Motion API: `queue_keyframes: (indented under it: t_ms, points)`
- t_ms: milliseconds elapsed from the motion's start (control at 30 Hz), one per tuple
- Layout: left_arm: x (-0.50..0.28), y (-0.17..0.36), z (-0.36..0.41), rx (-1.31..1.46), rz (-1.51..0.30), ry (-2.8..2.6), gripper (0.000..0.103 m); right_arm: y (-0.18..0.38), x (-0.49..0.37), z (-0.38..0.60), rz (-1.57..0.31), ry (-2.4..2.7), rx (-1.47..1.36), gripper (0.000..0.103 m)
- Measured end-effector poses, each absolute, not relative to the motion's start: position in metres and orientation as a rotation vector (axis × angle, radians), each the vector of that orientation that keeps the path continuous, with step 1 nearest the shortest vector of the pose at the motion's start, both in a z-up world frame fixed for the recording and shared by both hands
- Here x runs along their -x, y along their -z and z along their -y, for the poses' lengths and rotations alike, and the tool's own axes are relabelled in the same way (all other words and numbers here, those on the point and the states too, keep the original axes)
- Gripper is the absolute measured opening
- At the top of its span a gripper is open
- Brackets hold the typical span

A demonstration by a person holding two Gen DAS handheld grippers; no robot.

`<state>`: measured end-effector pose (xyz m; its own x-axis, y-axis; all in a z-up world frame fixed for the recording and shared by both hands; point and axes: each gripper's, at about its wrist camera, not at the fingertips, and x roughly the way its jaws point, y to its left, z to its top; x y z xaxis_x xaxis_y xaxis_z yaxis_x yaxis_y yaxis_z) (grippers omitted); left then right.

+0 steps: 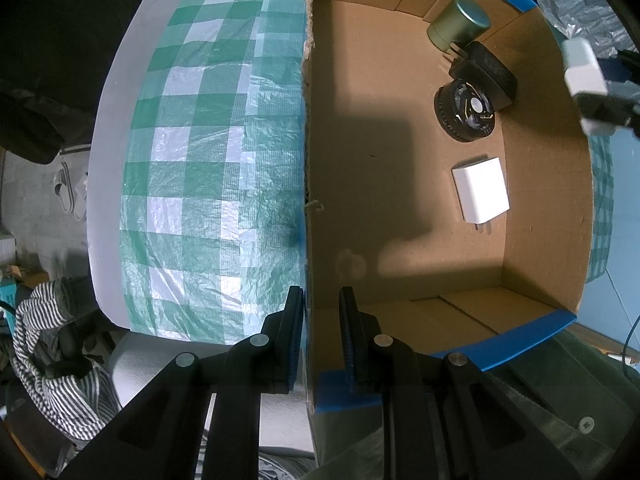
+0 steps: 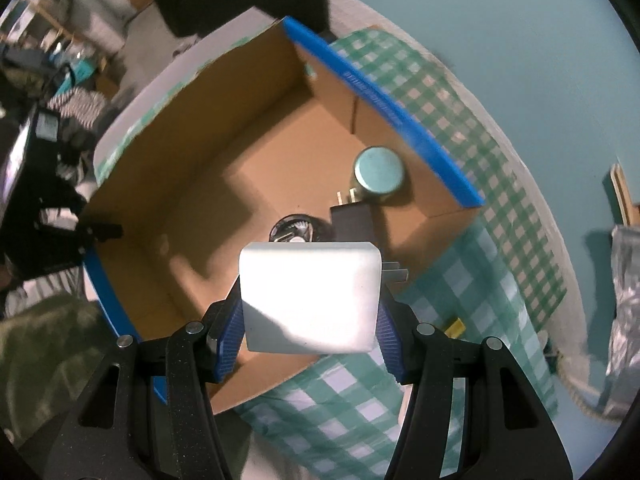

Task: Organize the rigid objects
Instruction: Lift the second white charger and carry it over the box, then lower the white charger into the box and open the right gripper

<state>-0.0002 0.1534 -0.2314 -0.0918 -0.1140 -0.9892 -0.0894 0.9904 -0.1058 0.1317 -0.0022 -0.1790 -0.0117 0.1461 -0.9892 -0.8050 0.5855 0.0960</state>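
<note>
1. My left claw (image 1: 322, 334) pointed down at the box (image 1: 400, 160). Its jaws were nearly shut, and they pinched the box's left wall, one finger outside and one inside.
2. My right claw (image 2: 308, 320) pointed down too. Its jaws were partly open and squeezed a white plug (image 2: 310, 296) on both sides. Two metal prongs stuck out of the plug at 3 o'clock.
3. In the right view, the white plug hung above the box, over its near right edge.
4. In the left view, the right claw and its plug showed at 3 o'clock, at the far right edge, blurry.
5. Inside the box, a second white plug (image 1: 480, 190) lay flat on the floor, right of the middle.
6. A round black thing (image 1: 466, 114) lay at 12 o'clock from that plug. I could not tell what it was.
7. A black plug (image 1: 486, 70) touched the round thing, up toward 1 o'clock.
8. A green can (image 1: 458, 24) stood in the far corner, just beside the black plug.
9. The box sat on a green and white checked cloth (image 1: 200, 140). The cloth spread out at 9 o'clock from the box.
</note>
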Motion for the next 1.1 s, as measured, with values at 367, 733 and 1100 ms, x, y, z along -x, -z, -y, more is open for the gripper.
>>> queue_keyframes:
  t_ms: [367, 733, 1100]
  points:
    - [0.002, 0.23, -0.155, 0.159, -1.662, 0.027, 0.018, 0.214, -0.118, -0.011, -1.414, -0.858, 0.758, 0.058]
    - [0.002, 0.231, -0.15, 0.14, -1.668, 0.037, 0.018, 0.232, -0.119, -0.013, -1.434, -0.845, 0.784, 0.058]
    - [0.002, 0.231, -0.148, 0.128, -1.674, 0.04, 0.018, 0.21, -0.121, -0.01, -1.379, -0.839, 0.722, 0.059]
